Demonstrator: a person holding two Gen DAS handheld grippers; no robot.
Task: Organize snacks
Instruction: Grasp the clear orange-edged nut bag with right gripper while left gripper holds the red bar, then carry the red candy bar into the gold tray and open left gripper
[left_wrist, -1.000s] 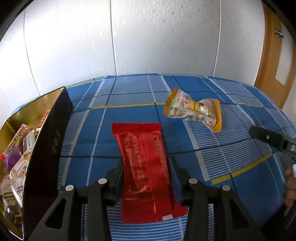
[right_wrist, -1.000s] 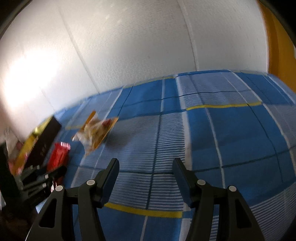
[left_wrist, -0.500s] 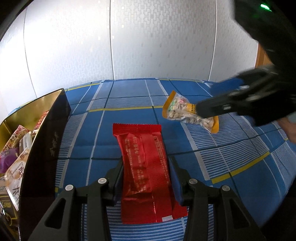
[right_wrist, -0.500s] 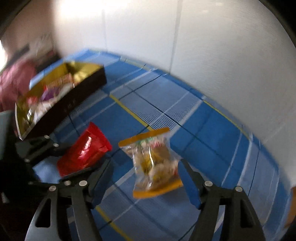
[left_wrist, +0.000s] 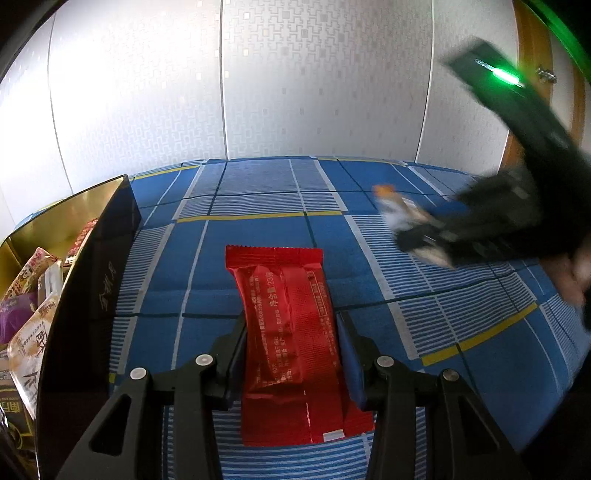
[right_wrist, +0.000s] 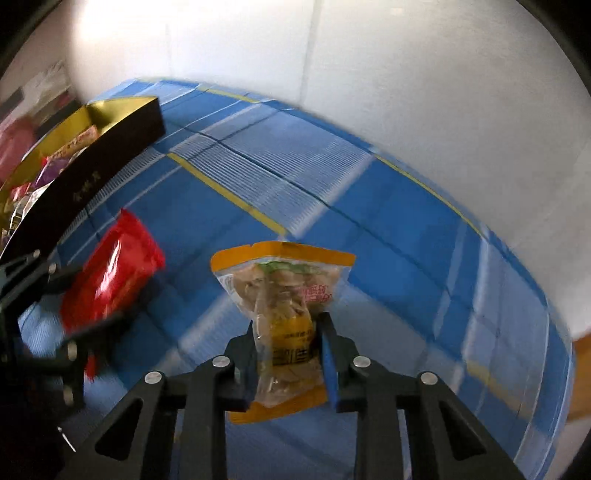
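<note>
Right wrist view: right tool (right_wrist: 288, 354) just closed, clamped on the orange-edged snack pouch (right_wrist: 284, 314), left tool (left_wrist: 291, 362) pinching the red packet (left_wrist: 291, 332) on the blue-checked counter (left_wrist: 258, 199); lift both clear, carry over the box (right_wrist: 110, 144) wall left of both tools.

The right gripper (right_wrist: 288, 347) swung across to the orange-edged snack bag (right_wrist: 284, 295), its fingers just closed on it
</note>
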